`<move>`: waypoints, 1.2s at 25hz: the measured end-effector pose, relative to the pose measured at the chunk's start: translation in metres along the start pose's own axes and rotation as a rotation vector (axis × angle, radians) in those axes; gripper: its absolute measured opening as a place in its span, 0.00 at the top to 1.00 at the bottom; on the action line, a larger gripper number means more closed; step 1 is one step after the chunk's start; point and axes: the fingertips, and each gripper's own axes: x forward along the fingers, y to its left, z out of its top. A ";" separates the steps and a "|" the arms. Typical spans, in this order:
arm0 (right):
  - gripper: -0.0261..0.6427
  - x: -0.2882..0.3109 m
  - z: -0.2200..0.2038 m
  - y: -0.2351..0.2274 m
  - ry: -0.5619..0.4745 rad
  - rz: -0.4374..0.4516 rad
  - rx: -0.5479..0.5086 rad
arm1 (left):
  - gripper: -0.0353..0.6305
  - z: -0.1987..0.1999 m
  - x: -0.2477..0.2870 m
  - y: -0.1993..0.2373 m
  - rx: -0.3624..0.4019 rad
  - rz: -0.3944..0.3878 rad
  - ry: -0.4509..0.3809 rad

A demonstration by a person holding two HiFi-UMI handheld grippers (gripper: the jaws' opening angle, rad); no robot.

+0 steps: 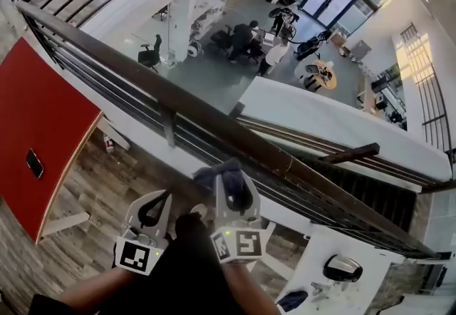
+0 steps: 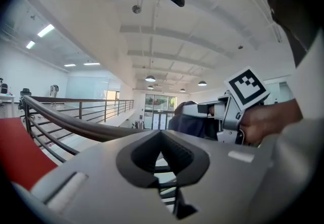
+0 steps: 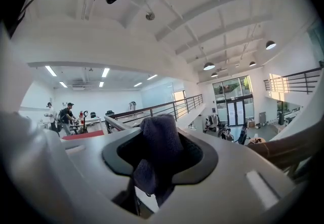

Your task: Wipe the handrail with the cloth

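A dark brown handrail (image 1: pixel 178 96) runs diagonally from the upper left to the lower right, with thin bars beneath it. My right gripper (image 1: pixel 231 179) is shut on a dark blue cloth (image 1: pixel 216 174), which bulges out of its jaws just short of the rail on the near side. In the right gripper view the cloth (image 3: pixel 159 147) fills the jaw opening, and the handrail (image 3: pixel 147 109) stretches away behind it. My left gripper (image 1: pixel 164 197) hangs to the left and a little lower, shut with nothing in it. The left gripper view shows its closed tips (image 2: pixel 161 157), the handrail (image 2: pixel 76 124) and the cloth (image 2: pixel 188 121).
A red table (image 1: pixel 43 128) with a phone (image 1: pixel 33 162) stands at the left on the wooden floor. A white desk (image 1: pixel 335 249) with small items is at the lower right. Beyond the rail is a drop to a lower floor with people and chairs. A rail post (image 1: pixel 169 128) stands left of the grippers.
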 end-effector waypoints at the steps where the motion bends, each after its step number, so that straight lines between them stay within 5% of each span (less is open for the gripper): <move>1: 0.73 0.007 0.001 0.002 -0.001 0.020 -0.002 | 0.95 0.001 0.001 0.003 0.001 0.014 0.007; 10: 0.73 0.076 0.005 0.021 0.039 0.043 0.005 | 0.95 0.017 0.041 0.048 -0.005 -0.051 0.026; 30: 0.73 0.213 -0.023 0.000 0.192 -0.208 -0.019 | 0.95 0.034 0.072 0.135 -0.016 -0.154 0.013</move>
